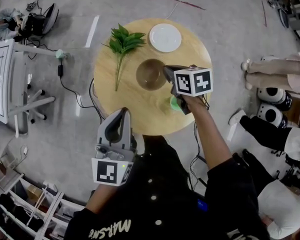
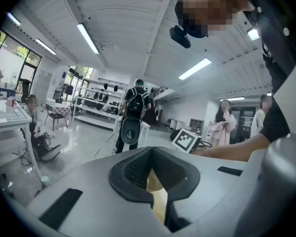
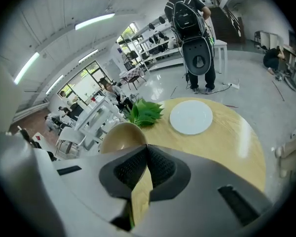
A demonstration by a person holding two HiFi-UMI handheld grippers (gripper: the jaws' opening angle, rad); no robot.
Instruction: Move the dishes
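Approach step, likely. R gripper (image 1: 166, 70) at 3 o'clock of bowl (image 1: 149, 75), jaws together, empty; L gripper (image 1: 122, 113) same. Next: open jaws, grip bowl.

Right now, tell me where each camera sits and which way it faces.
Head view: on the person's head, facing steeply down on the round table; left gripper, right gripper and right arm show.
Left gripper view: on the left gripper, facing nearly level toward shelves; its shut jaws and the right arm show.
Right gripper view: on the right gripper, angled down over the table; its shut jaws show.
Shared: head and right gripper views both show the white plate and bowl.
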